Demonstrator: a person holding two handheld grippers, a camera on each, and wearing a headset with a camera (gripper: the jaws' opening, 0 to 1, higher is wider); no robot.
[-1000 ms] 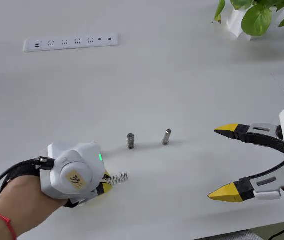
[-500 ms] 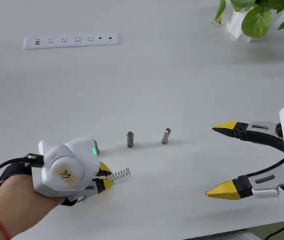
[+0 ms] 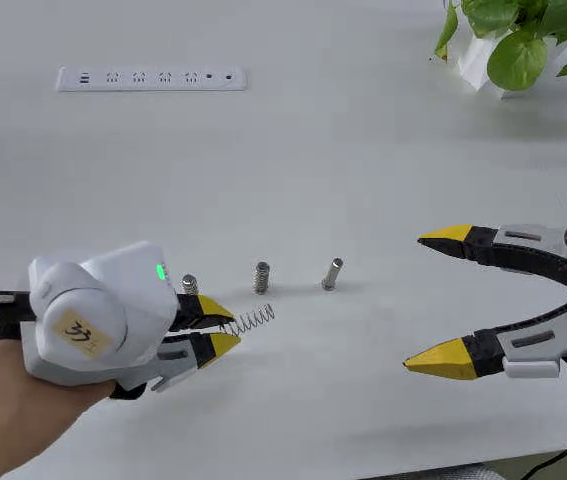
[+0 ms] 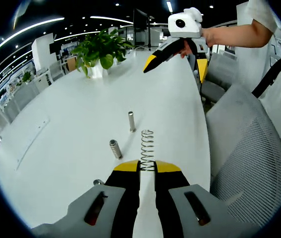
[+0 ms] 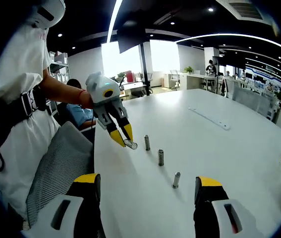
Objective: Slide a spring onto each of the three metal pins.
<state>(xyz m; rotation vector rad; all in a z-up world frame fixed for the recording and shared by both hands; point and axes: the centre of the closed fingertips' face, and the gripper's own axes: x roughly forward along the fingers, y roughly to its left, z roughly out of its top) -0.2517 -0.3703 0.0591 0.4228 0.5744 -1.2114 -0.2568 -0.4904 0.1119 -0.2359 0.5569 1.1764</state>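
Three short metal pins stand in a row on the white table. The middle pin (image 3: 261,277) wears a spring. The right pin (image 3: 332,273) is bare. The left pin (image 3: 190,284) stands just behind my left gripper (image 3: 225,327), and whether it carries a spring I cannot tell. That gripper is shut on one end of a loose spring (image 3: 254,319), which sticks out to the right, just in front of the middle pin. In the left gripper view the spring (image 4: 146,147) points up from the tips (image 4: 147,167). My right gripper (image 3: 441,300) hovers open, well right of the pins.
A white power strip (image 3: 151,78) lies at the back left of the table. A potted plant (image 3: 523,35) stands at the back right. A grey mesh chair (image 4: 249,148) sits at the table's near edge.
My left gripper has lifted the spring and carried it right, toward the pins. The left pin, hidden behind the gripper before, has come into sight. The right gripper has stayed open and almost still.
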